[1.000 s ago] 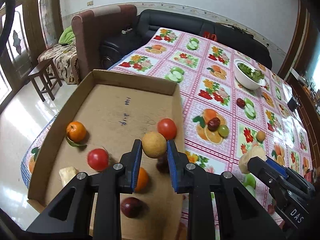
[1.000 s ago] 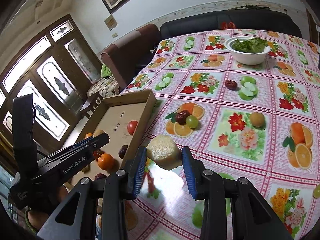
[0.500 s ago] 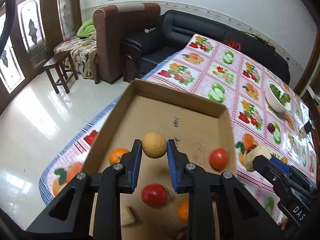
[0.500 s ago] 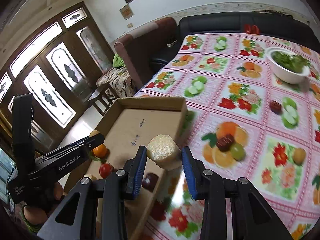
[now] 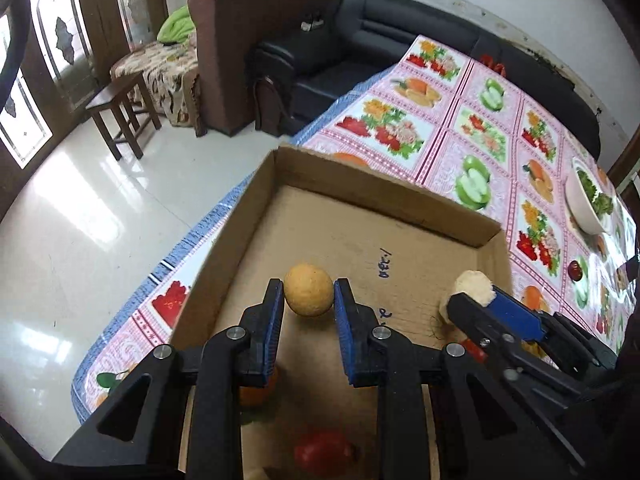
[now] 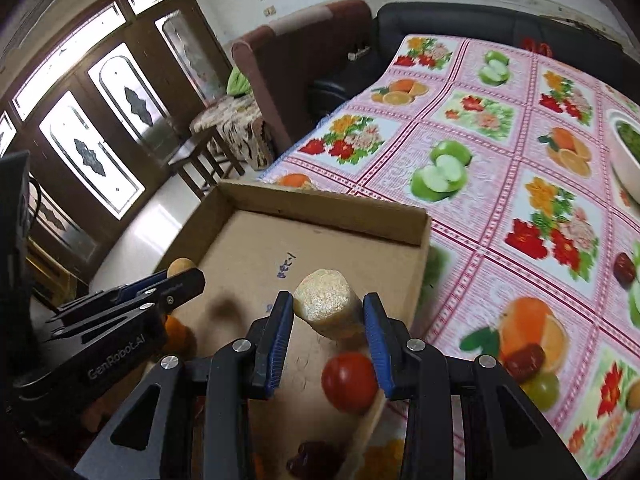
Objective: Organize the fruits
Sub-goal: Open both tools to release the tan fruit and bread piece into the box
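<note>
Fruit-print cloth covers the tabletop (image 5: pixel 472 148) where the cardboard tray (image 5: pixel 372 196) sits; over it the left hand-held gripper (image 5: pixel 308 308) clamps a round yellow fruit (image 5: pixel 308 294), and at its 3 o'clock the right hand-held gripper (image 6: pixel 328 316) clamps a pale peeled chunk (image 6: pixel 326 306).

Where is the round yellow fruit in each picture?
Left wrist view: the round yellow fruit sits center, pinched between the left gripper fingers.
Right wrist view: it peeks out at the left, above that same gripper.
Shared landmark: the cardboard box with blue writing.
</note>
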`<state>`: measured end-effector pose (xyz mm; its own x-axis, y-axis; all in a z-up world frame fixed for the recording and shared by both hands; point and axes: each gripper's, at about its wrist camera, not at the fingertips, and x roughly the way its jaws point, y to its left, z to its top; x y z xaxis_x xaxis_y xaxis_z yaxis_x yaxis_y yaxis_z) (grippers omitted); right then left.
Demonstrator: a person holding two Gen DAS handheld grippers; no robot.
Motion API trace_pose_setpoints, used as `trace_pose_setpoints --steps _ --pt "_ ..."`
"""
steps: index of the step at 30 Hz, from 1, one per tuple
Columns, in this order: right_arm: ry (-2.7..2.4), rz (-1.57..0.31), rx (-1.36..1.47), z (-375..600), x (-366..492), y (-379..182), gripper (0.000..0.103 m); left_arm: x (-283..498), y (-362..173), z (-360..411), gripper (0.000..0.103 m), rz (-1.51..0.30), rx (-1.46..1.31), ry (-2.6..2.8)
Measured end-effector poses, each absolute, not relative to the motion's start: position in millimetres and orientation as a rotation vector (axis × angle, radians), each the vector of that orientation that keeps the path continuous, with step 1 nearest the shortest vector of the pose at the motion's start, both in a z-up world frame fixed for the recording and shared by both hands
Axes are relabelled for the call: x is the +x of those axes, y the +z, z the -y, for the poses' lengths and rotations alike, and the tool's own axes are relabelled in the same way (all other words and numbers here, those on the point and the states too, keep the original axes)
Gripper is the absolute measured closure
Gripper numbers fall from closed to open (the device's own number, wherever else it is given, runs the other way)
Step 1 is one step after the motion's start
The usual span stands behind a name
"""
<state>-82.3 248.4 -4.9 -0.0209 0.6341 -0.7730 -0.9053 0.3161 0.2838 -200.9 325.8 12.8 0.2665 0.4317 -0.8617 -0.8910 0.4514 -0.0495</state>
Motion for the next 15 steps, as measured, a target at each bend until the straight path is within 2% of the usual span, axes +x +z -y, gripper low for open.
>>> trace_pose_setpoints --steps 11,15 --pt "1.269 -0.995 -0.395 -260 -82 -16 0.065 -198 -7 -332 0.079 -0.971 -0.672 0.980" --pt "1.288 -1.011 -0.360 -256 -82 -13 0.055 -204 -2 -330 0.075 -0.952 -0.695 0.966"
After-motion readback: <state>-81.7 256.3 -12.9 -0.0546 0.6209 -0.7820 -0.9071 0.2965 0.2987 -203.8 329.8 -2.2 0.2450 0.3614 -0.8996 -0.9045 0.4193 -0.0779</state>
